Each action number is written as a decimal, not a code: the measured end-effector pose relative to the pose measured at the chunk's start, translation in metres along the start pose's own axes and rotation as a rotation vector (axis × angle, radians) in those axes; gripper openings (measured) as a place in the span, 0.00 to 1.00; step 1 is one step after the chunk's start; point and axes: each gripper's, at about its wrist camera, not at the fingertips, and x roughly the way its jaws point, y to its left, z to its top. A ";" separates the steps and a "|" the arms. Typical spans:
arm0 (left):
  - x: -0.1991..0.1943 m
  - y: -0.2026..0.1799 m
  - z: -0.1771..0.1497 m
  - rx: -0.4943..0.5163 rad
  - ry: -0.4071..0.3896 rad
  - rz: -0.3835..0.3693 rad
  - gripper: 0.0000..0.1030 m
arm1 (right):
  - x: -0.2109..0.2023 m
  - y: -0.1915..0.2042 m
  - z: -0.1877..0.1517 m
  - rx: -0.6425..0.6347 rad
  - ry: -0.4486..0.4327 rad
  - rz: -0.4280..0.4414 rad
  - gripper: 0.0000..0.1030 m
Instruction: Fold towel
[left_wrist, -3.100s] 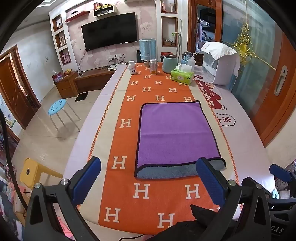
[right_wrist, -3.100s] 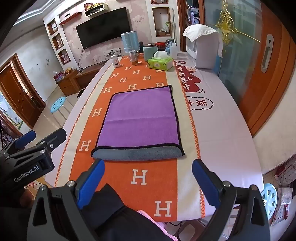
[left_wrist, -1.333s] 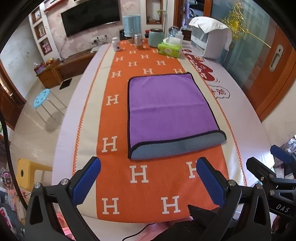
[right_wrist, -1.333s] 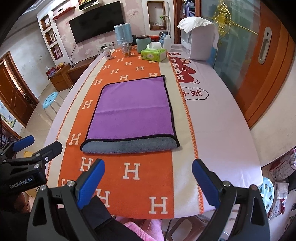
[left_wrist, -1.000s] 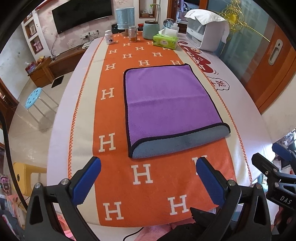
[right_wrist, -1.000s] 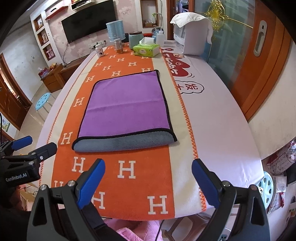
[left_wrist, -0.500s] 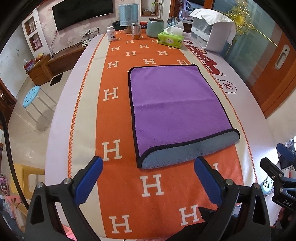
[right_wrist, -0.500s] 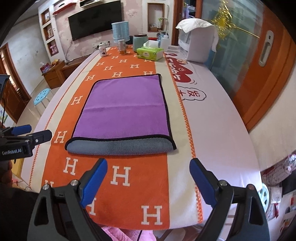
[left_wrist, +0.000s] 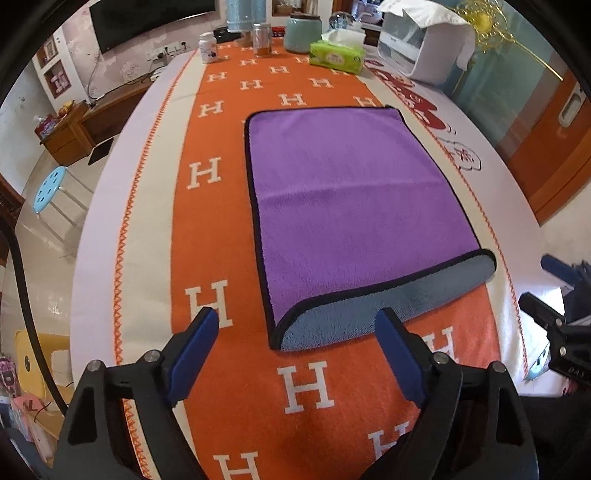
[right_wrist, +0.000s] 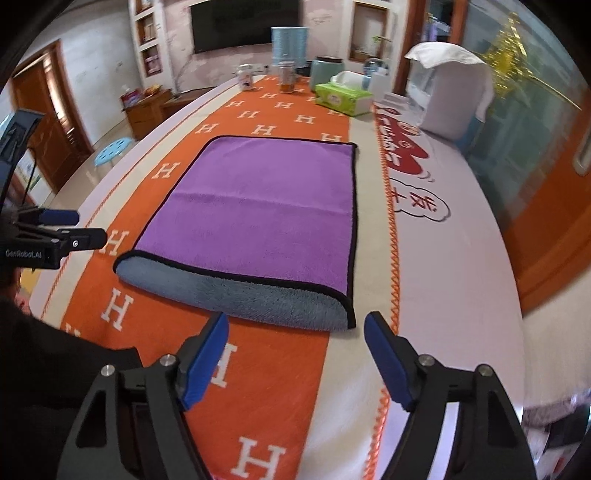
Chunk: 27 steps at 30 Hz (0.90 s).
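Note:
A purple towel (left_wrist: 351, 192) with black trim lies folded once on the orange H-patterned runner (left_wrist: 306, 384), its grey underside (left_wrist: 369, 314) showing along the near fold. It also shows in the right wrist view (right_wrist: 258, 210). My left gripper (left_wrist: 295, 332) is open and empty, hovering just before the towel's near left corner. My right gripper (right_wrist: 295, 332) is open and empty, just before the towel's near right corner. The right gripper shows at the right edge of the left wrist view (left_wrist: 554, 306); the left gripper shows at the left of the right wrist view (right_wrist: 55, 232).
At the table's far end stand a green tissue box (left_wrist: 336, 55), jars (left_wrist: 262, 38), a teal canister (left_wrist: 303, 31) and a white appliance (left_wrist: 424, 44). A blue stool (left_wrist: 50, 188) stands on the floor at left. An orange door (right_wrist: 554, 221) is at right.
Both grippers have moved down and forward, close to the towel's near folded edge. Their jaws have narrowed somewhat but stay open. The towel has not moved.

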 end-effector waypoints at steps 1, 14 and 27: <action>0.004 -0.001 -0.001 0.007 0.006 0.002 0.79 | 0.005 -0.001 -0.001 -0.023 0.000 0.007 0.73; 0.055 -0.006 -0.008 0.034 0.099 -0.012 0.69 | 0.053 -0.024 -0.009 -0.123 0.041 0.082 0.64; 0.082 0.013 -0.005 -0.045 0.169 -0.068 0.56 | 0.083 -0.039 -0.004 -0.138 0.088 0.146 0.63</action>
